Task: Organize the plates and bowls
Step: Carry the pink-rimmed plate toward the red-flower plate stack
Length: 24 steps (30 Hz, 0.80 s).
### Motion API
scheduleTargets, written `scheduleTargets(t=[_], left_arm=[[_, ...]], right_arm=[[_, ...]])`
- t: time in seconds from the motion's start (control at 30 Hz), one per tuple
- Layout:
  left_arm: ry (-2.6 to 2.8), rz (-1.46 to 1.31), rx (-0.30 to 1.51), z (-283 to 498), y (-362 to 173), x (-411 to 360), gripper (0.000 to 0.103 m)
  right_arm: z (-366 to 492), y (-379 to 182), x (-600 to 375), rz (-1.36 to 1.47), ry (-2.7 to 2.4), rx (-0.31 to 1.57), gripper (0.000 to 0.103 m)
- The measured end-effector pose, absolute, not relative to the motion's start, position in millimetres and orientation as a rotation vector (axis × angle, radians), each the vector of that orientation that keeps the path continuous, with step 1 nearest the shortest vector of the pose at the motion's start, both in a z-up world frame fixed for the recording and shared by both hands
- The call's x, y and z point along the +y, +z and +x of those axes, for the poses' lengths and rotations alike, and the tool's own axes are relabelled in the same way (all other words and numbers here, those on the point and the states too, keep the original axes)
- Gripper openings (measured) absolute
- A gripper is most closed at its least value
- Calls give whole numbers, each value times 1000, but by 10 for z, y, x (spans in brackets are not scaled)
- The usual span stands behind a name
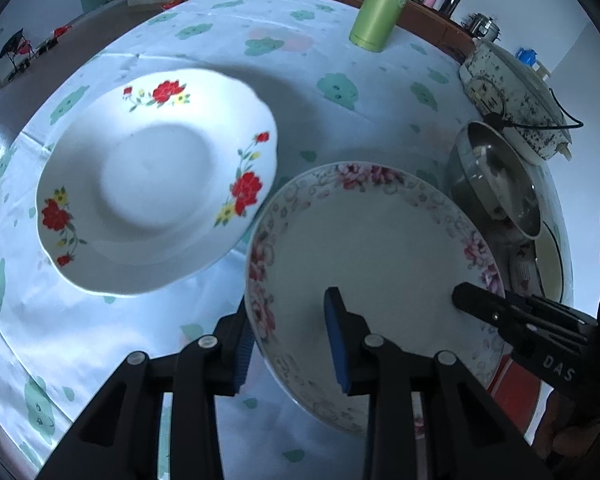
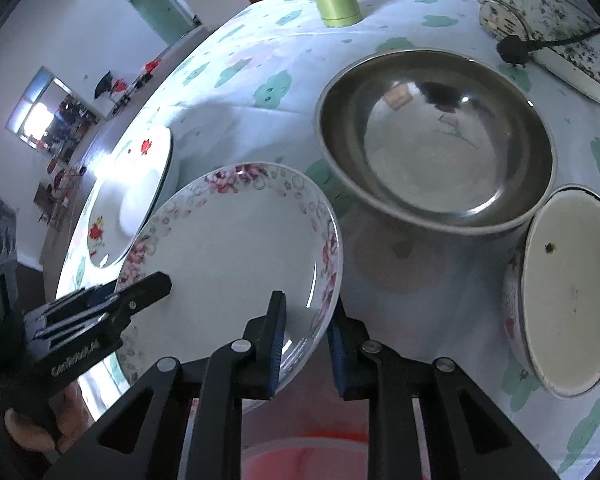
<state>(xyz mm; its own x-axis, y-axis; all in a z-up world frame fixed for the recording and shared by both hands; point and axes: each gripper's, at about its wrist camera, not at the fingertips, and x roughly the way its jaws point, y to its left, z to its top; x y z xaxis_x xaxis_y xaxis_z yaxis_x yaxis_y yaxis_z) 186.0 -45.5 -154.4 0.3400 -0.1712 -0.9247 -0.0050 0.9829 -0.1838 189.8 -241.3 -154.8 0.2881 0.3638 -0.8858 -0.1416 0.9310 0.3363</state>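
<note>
A white plate with a pink-flower rim (image 1: 380, 240) hangs tilted above the table, held from both sides. My left gripper (image 1: 288, 312) is shut on its near left rim, one blue pad under the edge and one inside the plate. My right gripper (image 2: 306, 308) is shut on the opposite rim of the same plate (image 2: 228, 248). A white plate with red flowers (image 1: 156, 184) lies on the tablecloth to the left. To the right stand a steel bowl (image 2: 436, 136) and a cream enamel bowl (image 2: 568, 292).
The round table (image 1: 300, 80) has a green-flowered cloth. A green tumbler (image 1: 384, 4) stands at the back, and a speckled electric pot (image 1: 516, 92) with a plugged cord at the back right. Something red (image 2: 300, 456) sits below the near table edge.
</note>
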Motion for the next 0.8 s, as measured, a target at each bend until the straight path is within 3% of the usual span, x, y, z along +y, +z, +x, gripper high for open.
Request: scheduleTargets(t=[0.3, 0.67, 0.8], left_arm=[[-101, -146, 1241, 1820, -1651, -418, 30], [-88, -129, 1214, 1917, -1653, -431, 34], [-88, -104, 1207, 1914, -1649, -478, 37]], right_arm=[[1832, -1702, -2373, 199, 412, 1328, 24], [2070, -1725, -2403, 279, 414, 1287, 28], [2049, -1719, -2412, 282, 405, 1281, 21]])
